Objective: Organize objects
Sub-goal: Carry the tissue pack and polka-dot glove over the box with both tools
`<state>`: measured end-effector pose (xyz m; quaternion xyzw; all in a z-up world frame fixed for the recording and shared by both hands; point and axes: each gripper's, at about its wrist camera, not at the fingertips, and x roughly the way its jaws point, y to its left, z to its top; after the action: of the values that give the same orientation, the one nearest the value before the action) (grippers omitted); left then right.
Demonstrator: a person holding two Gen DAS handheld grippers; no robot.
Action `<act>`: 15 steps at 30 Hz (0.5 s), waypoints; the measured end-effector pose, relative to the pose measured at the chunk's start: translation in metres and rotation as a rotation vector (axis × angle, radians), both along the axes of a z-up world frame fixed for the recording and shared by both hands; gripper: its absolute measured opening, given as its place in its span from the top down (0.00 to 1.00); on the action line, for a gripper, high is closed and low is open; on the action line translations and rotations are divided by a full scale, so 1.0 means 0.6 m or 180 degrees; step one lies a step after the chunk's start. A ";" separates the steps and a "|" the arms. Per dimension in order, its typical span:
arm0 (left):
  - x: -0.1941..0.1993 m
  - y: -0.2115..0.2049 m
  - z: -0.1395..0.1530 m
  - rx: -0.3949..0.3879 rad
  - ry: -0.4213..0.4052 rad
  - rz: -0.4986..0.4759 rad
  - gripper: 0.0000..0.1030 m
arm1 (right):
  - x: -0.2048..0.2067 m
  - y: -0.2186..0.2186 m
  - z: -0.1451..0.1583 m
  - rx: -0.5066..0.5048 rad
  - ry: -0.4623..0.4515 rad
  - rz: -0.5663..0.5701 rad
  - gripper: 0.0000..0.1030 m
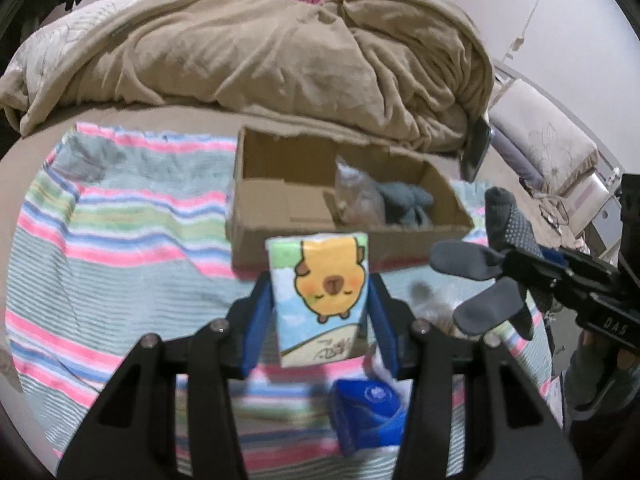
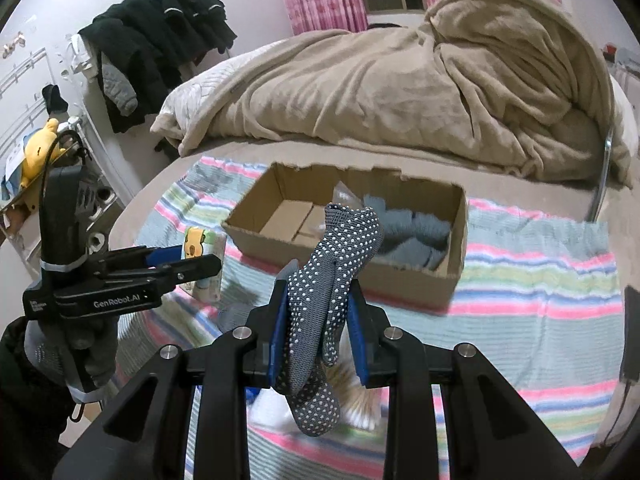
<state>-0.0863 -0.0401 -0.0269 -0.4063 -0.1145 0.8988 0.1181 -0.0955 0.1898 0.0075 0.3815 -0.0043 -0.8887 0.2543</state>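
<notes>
My left gripper [image 1: 320, 304] is shut on a tissue pack [image 1: 320, 296] printed with an orange capybara, held above the striped towel [image 1: 120, 240], just in front of the open cardboard box [image 1: 304, 240]. My right gripper [image 2: 320, 320] is shut on a grey dotted glove [image 2: 332, 280] that hangs down between the fingers. The box [image 2: 408, 284] holds a clear bag [image 1: 356, 192] and a blue-grey cloth [image 1: 408, 204]. The right gripper with the glove [image 1: 508, 232] shows at the right of the left wrist view. The left gripper with the pack [image 2: 200, 244] shows at the left of the right wrist view.
A blue packet [image 1: 368, 412] lies on the towel below the left gripper. Cotton swabs [image 2: 360, 396] lie under the right gripper. A rumpled beige blanket [image 1: 280, 52] fills the bed behind the box. A dark phone [image 2: 632, 332] lies at the towel's right edge.
</notes>
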 end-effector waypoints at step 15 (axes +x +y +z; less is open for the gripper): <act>-0.067 -0.008 0.046 -0.0047 0.0219 -0.0012 0.54 | -0.078 -0.044 0.049 0.0117 0.0304 0.0179 0.72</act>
<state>-0.1267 -0.0448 0.0009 -0.3762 -0.1030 0.9129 0.1206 -0.1425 0.1637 0.0367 0.3433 0.0348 -0.8983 0.2720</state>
